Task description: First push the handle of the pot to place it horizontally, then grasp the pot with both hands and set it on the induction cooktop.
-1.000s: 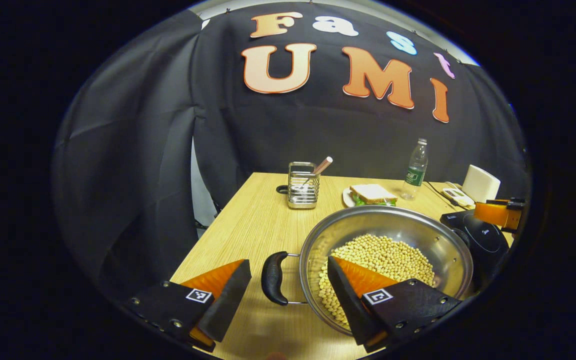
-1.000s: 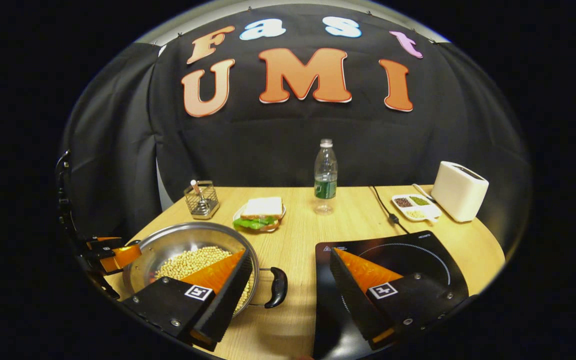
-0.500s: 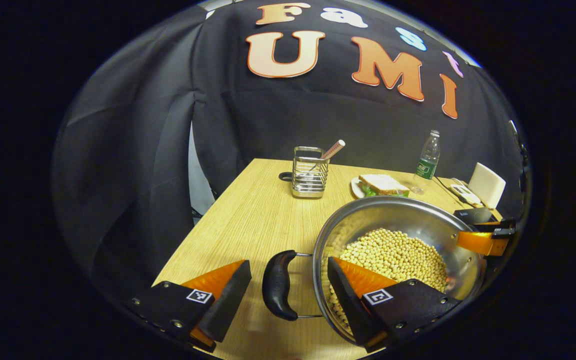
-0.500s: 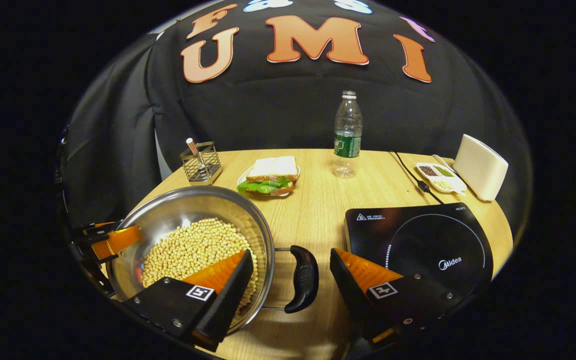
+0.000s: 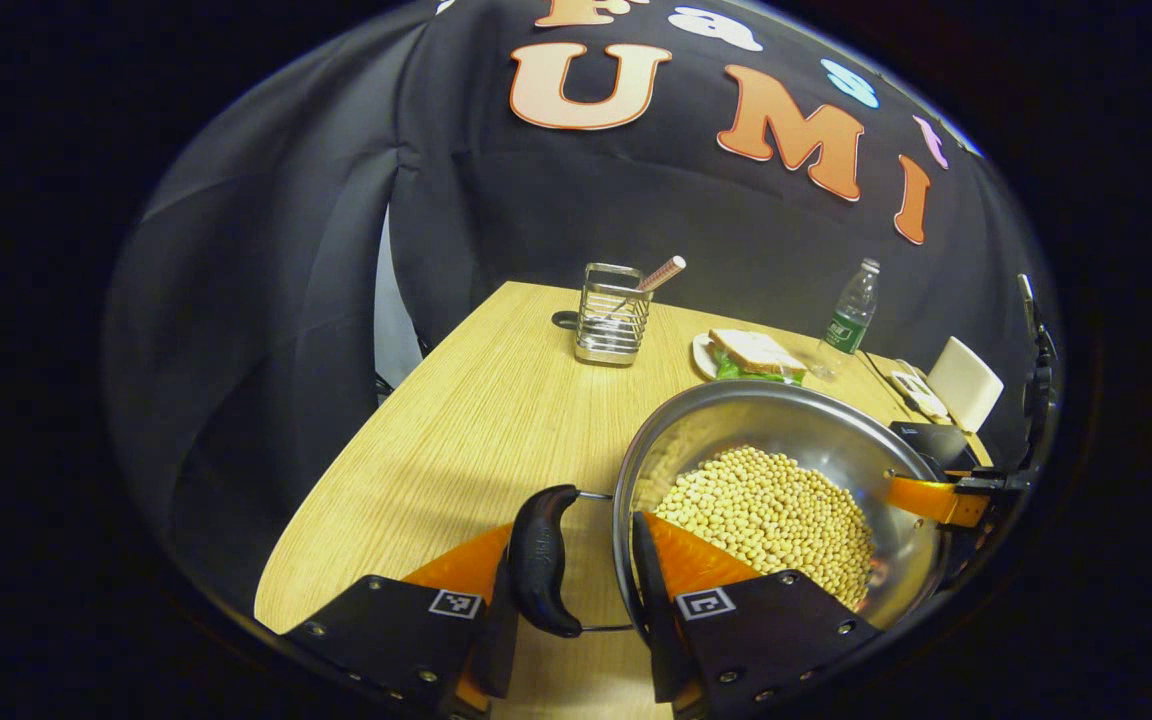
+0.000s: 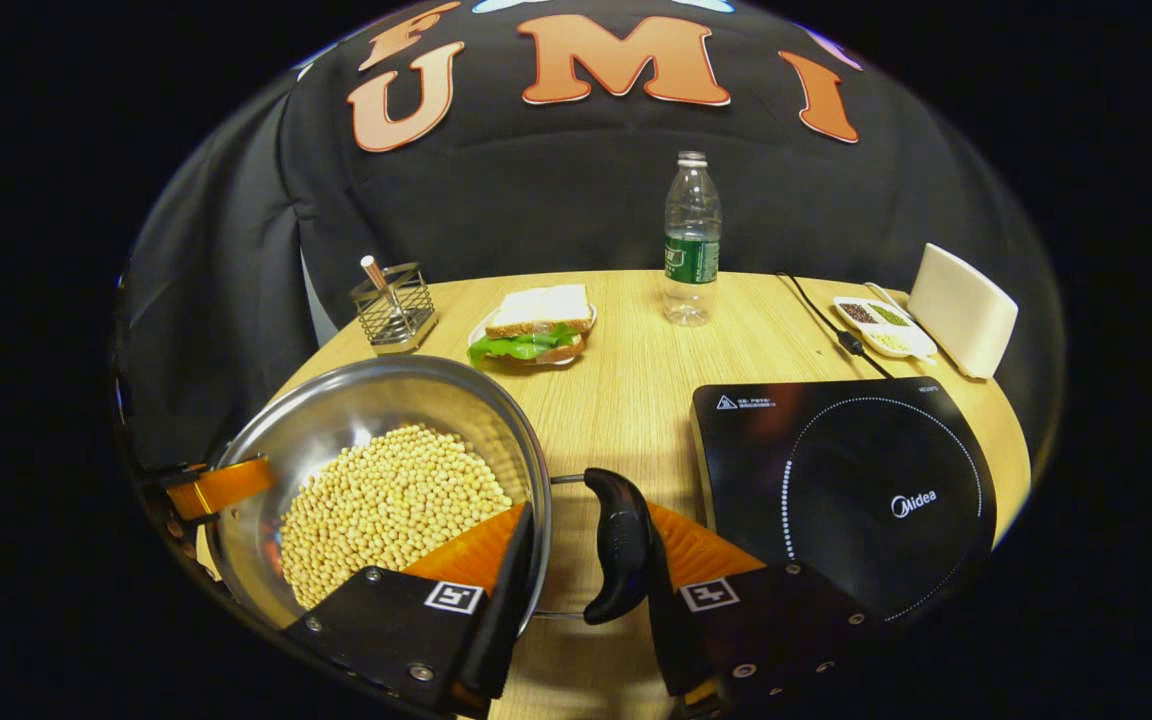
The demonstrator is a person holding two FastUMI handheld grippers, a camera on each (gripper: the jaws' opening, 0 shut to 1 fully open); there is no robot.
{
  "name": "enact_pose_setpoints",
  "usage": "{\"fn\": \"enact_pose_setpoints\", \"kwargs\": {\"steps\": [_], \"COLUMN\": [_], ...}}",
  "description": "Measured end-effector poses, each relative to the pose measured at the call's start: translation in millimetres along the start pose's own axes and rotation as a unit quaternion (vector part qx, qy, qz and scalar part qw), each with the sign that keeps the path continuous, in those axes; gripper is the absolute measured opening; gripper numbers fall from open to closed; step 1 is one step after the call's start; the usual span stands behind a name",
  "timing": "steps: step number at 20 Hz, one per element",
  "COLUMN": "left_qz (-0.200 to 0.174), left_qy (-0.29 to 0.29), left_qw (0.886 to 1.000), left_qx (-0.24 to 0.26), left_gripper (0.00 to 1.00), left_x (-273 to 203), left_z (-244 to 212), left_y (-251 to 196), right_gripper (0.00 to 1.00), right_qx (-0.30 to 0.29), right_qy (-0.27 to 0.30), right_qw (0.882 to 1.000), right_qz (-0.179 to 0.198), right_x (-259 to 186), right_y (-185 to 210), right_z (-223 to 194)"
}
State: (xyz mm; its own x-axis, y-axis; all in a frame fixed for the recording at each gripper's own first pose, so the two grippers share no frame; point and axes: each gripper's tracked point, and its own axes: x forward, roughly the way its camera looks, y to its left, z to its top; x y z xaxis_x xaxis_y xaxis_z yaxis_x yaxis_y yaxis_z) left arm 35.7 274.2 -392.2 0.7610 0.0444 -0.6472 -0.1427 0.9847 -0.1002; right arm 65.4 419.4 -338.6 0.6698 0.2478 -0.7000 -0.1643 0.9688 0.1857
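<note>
Table (image 6: pixel 626 400): pot (image 6: pixel 336 420) handles btwn both tools' (image 5: pixel 568 590) (image 6: pixel 584 570) fingers.

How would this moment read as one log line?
left gripper: closing around pot handle | right gripper: closing around other handle | pot: on table | cooktop: bare

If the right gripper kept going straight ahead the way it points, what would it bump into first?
Probably the pot's black handle, already between the right gripper's fingers. Beyond it lies bare table.

Black cloth wall (image 6: pixel 556 200), light wooden table (image 6: pixel 626 390)
</note>
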Motion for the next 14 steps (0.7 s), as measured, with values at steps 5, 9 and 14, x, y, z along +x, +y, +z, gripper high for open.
{"fn": "enact_pose_setpoints", "kwargs": {"steps": [5, 9, 14], "left_qz": [0.003, -0.012, -0.033], "left_qy": [-0.046, -0.051, -0.046], "left_qw": [0.999, 0.999, 0.998], "left_qx": [0.017, 0.013, 0.014], "left_gripper": [0.54, 0.54, 0.55], "left_x": [-43.3, -63.3, -76.7], "left_z": [35.3, 43.1, 41.6], "left_y": [-29.0, -64.3, -108.2], "right_gripper": [0.56, 0.56, 0.56], "right_qx": [0.01, 0.012, 0.019], "right_qy": [-0.048, -0.063, -0.073], "right_qw": [0.999, 0.998, 0.997], "right_qz": [0.012, 0.006, -0.004], "right_x": [-43.2, -70.6, -96.5], "right_y": [-19.3, -46.7, -89.8], "right_z": [35.7, 46.8, 50.7]}}
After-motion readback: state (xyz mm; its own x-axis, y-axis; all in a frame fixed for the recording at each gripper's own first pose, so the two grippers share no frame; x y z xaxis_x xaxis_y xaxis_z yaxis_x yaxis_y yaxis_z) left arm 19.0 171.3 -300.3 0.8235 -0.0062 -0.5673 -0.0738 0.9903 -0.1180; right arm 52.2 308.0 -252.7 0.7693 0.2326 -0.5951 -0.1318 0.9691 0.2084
